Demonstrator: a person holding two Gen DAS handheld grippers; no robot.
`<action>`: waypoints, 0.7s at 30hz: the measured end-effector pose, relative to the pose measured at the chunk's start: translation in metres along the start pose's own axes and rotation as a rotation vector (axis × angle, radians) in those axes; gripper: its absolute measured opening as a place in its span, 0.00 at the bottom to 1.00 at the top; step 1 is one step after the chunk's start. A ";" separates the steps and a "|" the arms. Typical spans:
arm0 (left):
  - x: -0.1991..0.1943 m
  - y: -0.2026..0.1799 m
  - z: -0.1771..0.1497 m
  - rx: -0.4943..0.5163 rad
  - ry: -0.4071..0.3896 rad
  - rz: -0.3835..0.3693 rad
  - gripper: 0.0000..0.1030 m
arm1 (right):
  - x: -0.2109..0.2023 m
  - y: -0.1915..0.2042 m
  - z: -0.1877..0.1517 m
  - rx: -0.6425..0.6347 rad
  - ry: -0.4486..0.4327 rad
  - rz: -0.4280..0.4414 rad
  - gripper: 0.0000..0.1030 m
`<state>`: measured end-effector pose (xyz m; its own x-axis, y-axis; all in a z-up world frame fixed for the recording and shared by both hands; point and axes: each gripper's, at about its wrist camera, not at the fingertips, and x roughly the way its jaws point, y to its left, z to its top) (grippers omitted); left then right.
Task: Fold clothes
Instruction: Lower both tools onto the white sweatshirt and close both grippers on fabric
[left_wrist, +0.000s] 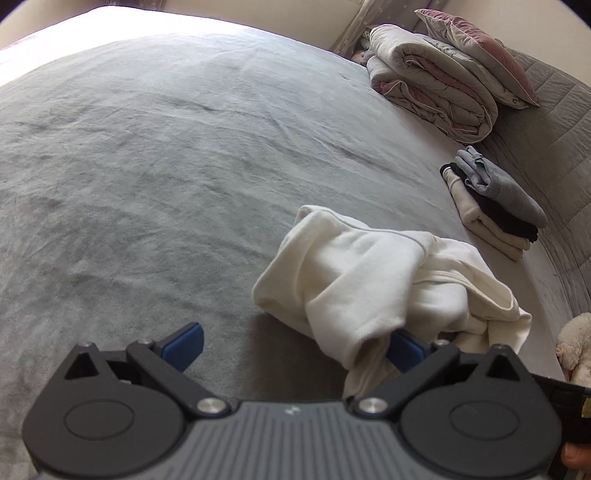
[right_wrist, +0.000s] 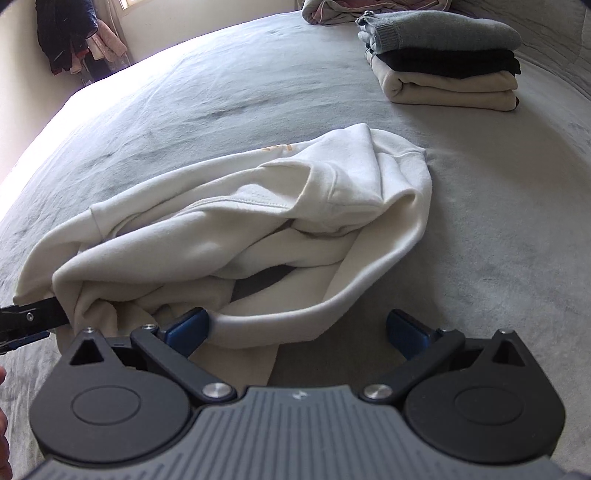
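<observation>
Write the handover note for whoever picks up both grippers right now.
Left gripper: open, fingers spread; the white sweatshirt drapes over its right finger, nothing clamped.
Right gripper: open, at the sweatshirt's near edge, with a fold of fabric against its left finger.
White sweatshirt: crumpled in a heap on the grey bedspread, not yet spread out or folded.
Done: a folded stack of grey, black and cream garments sits further back on the bed.
Left: lay the sweatshirt flat, fold it and probably add it to the stack.
</observation>
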<state>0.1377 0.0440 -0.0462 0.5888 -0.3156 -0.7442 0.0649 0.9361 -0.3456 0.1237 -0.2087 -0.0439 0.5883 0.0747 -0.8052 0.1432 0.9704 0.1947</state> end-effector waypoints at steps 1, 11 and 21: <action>0.002 0.001 0.000 0.000 -0.001 -0.002 1.00 | 0.002 0.000 0.000 -0.004 0.000 -0.005 1.00; 0.020 -0.014 -0.003 0.106 0.014 0.068 1.00 | 0.008 0.011 -0.007 -0.105 -0.036 -0.054 1.00; 0.014 -0.018 -0.006 0.105 -0.017 0.082 0.92 | 0.001 0.011 -0.010 -0.126 -0.082 -0.021 0.94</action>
<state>0.1396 0.0220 -0.0541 0.6088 -0.2357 -0.7575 0.0997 0.9700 -0.2217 0.1175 -0.1959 -0.0483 0.6497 0.0398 -0.7592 0.0583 0.9931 0.1021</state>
